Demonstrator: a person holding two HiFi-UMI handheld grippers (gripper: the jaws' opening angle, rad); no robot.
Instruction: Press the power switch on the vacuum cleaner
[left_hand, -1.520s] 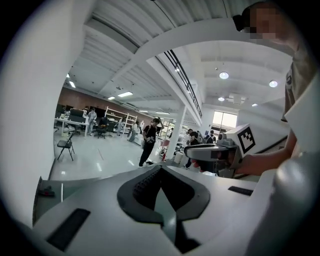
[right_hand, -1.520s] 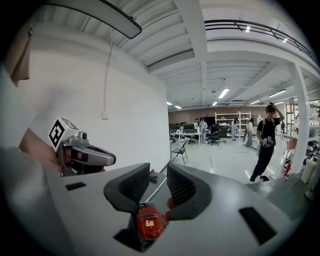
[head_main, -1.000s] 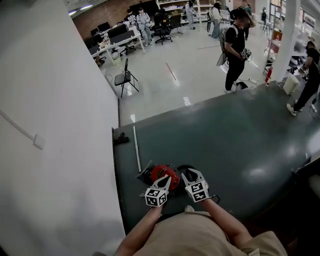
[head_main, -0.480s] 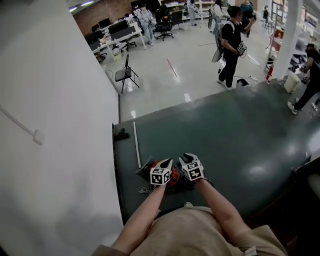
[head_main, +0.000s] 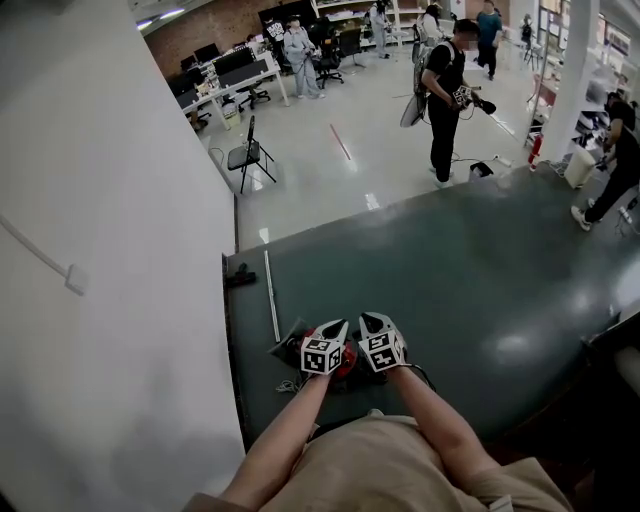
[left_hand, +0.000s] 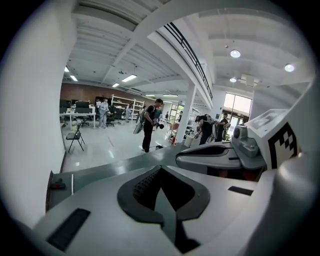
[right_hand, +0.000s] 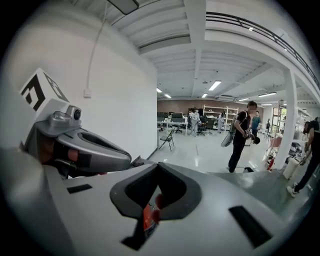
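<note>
The vacuum cleaner (head_main: 346, 364), red with black parts, lies on the dark green table (head_main: 480, 280) at its near left, mostly hidden under both grippers. My left gripper (head_main: 334, 328) hovers over its left side, jaws shut and nothing between them; its tips (left_hand: 160, 169) meet over bare table. My right gripper (head_main: 368, 321) sits just to the right, jaws closing to a shut stand with tips (right_hand: 159, 166) touching and nothing held. A red strip of the vacuum cleaner (right_hand: 149, 216) shows through the gap behind those tips. No switch is visible.
A white wall (head_main: 110, 250) runs along the table's left edge. A thin white rod (head_main: 270, 296) and a small black object (head_main: 240, 276) lie on the table's far left. Beyond the table, a person (head_main: 441, 90) stands on the floor, with a folding chair (head_main: 250, 155) and desks behind.
Both grippers have moved away from my body, over the vacuum cleaner and closer together. The right gripper's jaws, spread wide a second ago, have come together.
</note>
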